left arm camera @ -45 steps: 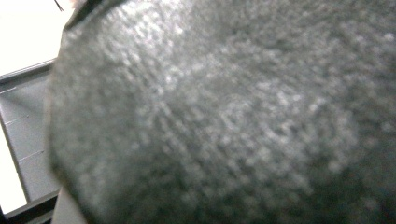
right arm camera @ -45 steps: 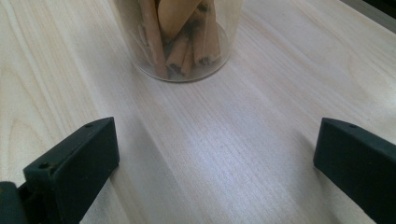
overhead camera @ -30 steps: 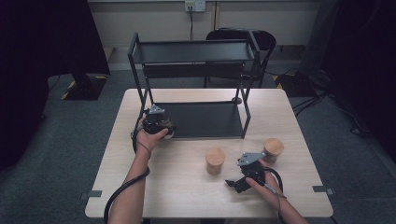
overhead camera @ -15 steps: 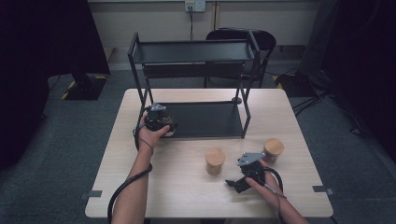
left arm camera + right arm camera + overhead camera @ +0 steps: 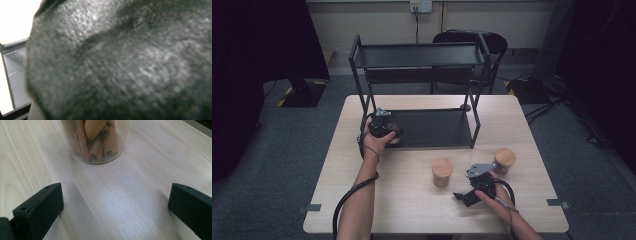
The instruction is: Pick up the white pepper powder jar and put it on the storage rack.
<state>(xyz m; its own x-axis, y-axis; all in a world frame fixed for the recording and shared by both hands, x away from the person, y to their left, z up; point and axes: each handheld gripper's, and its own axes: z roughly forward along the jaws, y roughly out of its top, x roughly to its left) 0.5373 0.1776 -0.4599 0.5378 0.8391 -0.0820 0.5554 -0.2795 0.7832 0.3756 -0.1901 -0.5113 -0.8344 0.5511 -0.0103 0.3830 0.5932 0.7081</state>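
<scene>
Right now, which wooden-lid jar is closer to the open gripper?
The jar by the table's right edge; it sits right beside the right gripper. The other jar stands farther left.

Pale wood table [image 5: 412, 200]: matt, fine straight grain. Two-tier black metal rack [image 5: 427, 127]: matt, smooth shelves. Clear glossy jar w/ brown bark-like sticks [image 5: 96, 140]; round jars w/ smooth light-wood lids [image 5: 442, 167]. Black gripper pads [image 5: 40, 206]: matt plastic. Dark pebbly, rough surface [image 5: 125, 65], blurred.
</scene>
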